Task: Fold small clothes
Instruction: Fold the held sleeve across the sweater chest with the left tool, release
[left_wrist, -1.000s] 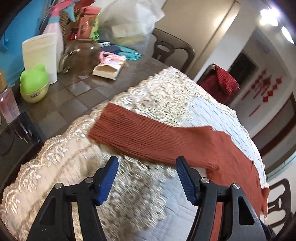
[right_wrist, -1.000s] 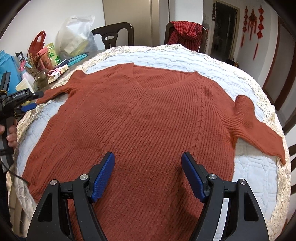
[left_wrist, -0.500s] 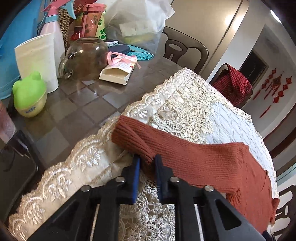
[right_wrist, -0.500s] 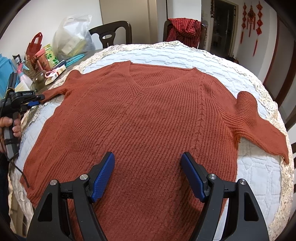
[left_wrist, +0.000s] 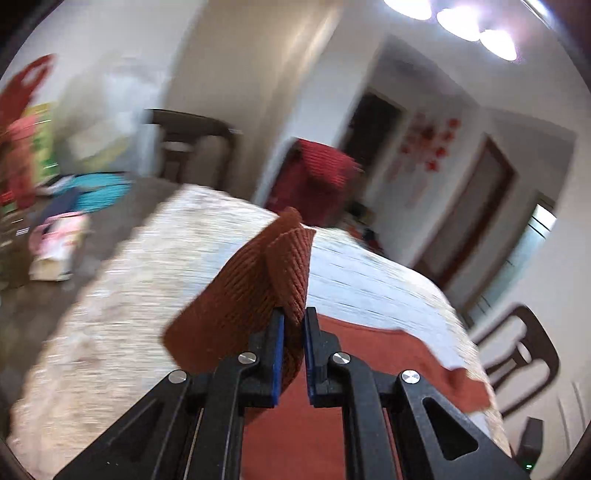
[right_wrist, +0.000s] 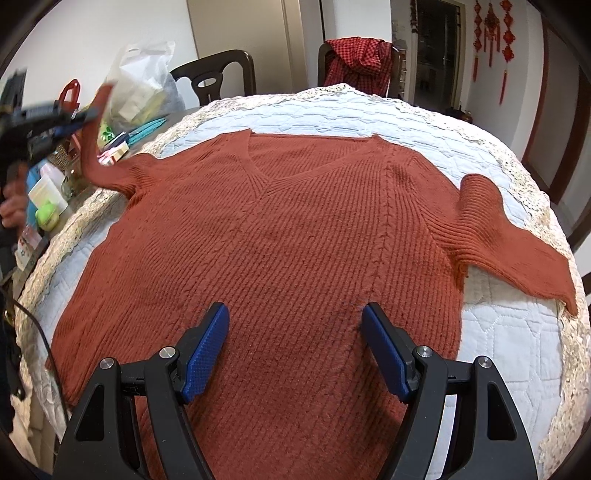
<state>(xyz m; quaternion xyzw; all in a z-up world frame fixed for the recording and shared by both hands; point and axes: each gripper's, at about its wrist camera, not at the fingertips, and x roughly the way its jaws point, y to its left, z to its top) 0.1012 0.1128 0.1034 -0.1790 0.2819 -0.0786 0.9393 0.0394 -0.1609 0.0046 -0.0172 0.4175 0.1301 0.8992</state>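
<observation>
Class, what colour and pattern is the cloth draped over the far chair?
Red and dark check; the cloth shows best in the right wrist view.

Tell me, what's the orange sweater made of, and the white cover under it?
Sweater: looks like soft knitted yarn, maybe wool; ribbed rows and a cable twist show. Cover: seemingly quilted fabric, matte, with stitched patterns and a lace edge.
</observation>
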